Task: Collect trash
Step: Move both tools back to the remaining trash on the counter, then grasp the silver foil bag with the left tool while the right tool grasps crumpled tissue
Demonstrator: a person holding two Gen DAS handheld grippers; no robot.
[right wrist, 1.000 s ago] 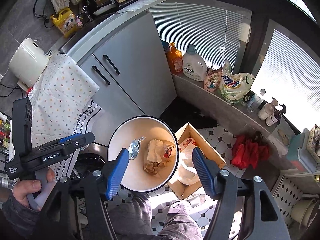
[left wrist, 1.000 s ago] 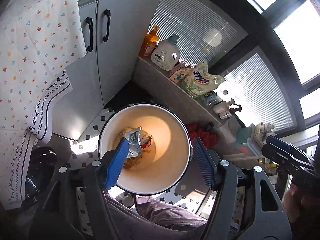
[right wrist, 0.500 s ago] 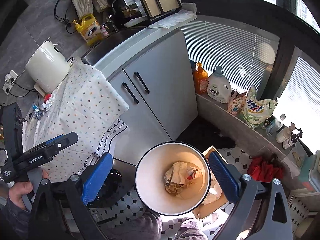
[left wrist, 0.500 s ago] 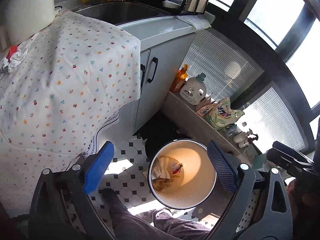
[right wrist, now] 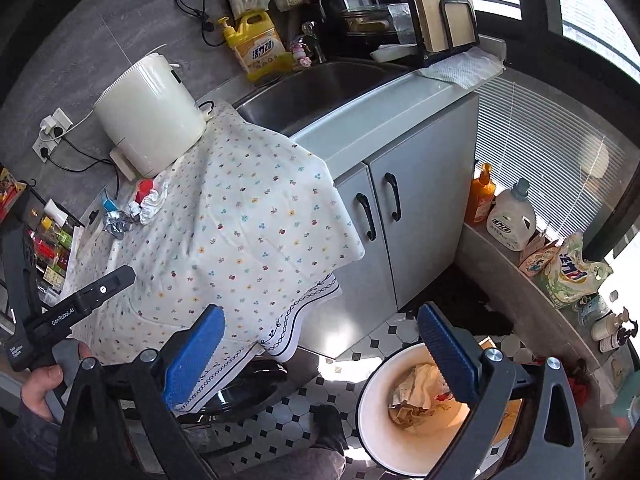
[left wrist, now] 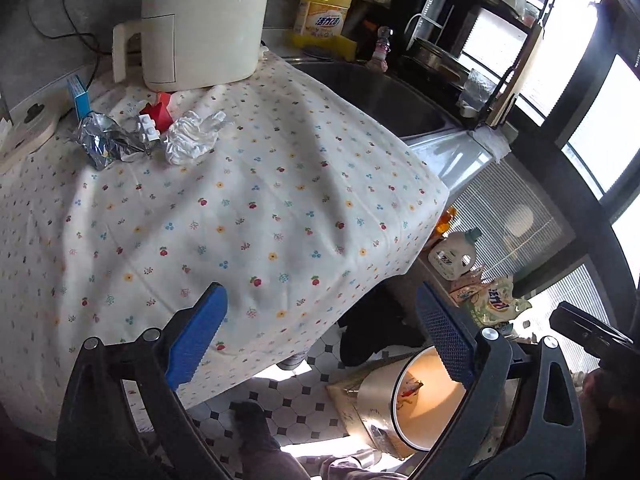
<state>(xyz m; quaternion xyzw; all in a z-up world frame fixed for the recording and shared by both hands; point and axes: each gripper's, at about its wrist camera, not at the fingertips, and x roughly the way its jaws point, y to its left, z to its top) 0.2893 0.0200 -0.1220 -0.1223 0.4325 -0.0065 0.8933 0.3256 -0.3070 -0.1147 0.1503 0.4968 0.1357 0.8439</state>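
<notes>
Both my tongs wide, empty, angled down: left gripper (left wrist: 320, 336), right gripper (right wrist: 324, 348). White bin (right wrist: 376, 408) on floor below holds crumpled paper (right wrist: 416, 392). Farther, on floral cloth (left wrist: 248, 208): foil wrapper (left wrist: 104, 140), white wad (left wrist: 192, 138).

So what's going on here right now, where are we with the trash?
A person is clearing trash with two handheld grippers. Both the left gripper and right gripper are open and empty. The bin on the floor already holds crumpled paper. A foil wrapper and a crumpled white wrapper lie on the flowered cloth beside the white appliance, not yet collected.
</notes>
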